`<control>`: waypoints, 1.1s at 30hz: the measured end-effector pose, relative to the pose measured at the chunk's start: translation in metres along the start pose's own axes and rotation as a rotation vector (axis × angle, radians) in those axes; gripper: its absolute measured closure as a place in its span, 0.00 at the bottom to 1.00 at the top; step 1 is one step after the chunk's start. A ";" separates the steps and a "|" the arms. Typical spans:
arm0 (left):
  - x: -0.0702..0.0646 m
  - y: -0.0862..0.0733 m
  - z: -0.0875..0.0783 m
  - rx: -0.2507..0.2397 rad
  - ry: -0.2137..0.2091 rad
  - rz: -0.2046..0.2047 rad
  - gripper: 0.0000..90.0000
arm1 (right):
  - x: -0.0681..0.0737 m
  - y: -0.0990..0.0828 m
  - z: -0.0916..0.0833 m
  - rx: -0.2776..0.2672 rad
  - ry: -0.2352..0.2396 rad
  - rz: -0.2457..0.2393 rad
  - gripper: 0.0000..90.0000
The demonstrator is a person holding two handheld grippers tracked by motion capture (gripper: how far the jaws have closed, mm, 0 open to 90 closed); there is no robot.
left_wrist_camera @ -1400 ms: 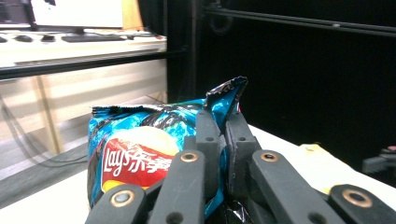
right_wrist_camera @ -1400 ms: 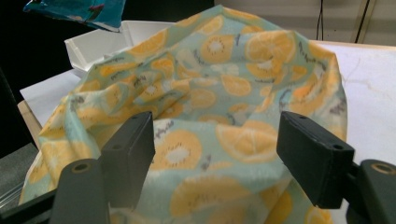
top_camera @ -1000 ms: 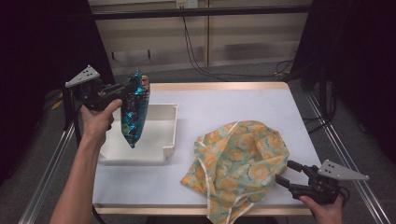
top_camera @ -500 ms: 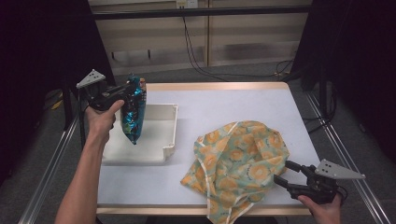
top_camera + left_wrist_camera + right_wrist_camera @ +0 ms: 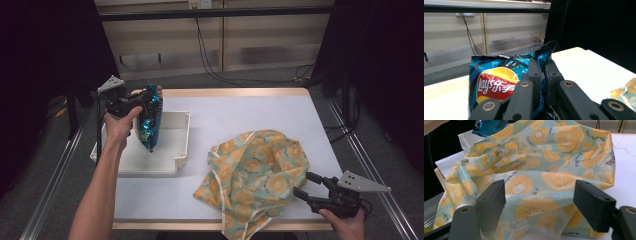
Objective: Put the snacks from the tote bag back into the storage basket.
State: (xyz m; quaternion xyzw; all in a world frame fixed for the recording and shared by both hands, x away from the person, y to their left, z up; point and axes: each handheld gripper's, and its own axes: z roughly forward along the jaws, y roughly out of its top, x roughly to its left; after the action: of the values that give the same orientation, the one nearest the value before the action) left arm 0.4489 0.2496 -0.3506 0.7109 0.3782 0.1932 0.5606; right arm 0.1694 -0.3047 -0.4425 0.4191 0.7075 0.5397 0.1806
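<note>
Over white tray (image 5: 170,162), blue Lay's chip bag (image 5: 150,122) pinched in left claw (image 5: 145,100), right claw (image 5: 305,185) wide beside fruit-print cloth (image 5: 255,170)

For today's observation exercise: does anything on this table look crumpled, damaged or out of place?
The fruit-print cloth bag lies rumpled in a heap, spilling over the table's near edge. The chip bag hangs above the white tray, pinched at its crinkled top by the left gripper.

We see a white-topped table with pale wooden edging (image 5: 235,92), light wooden wall panels (image 5: 250,40), black cables (image 5: 210,65) trailing over grey floor (image 5: 280,80), and dark curtains (image 5: 45,60) either side.
</note>
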 end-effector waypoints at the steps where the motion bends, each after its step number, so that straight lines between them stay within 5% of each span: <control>1: -0.001 -0.001 0.003 0.001 -0.002 0.001 0.95 | 0.000 0.000 0.000 -0.002 0.000 0.000 0.28; 15: -0.017 -0.015 0.036 0.051 -0.065 0.001 0.91 | 0.000 0.000 0.001 0.002 0.007 0.001 0.27; 22: -0.022 -0.018 0.053 0.075 -0.064 0.004 0.89 | -0.001 -0.001 0.001 -0.001 0.006 0.002 0.27; 33: -0.029 -0.020 0.062 0.094 -0.102 0.006 0.80 | -0.001 -0.001 0.000 -0.002 0.007 0.004 0.27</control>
State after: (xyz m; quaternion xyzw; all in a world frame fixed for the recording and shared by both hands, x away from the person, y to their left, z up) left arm 0.4667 0.1890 -0.3832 0.7465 0.3556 0.1408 0.5445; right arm 0.1697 -0.3052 -0.4436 0.4186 0.7066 0.5422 0.1775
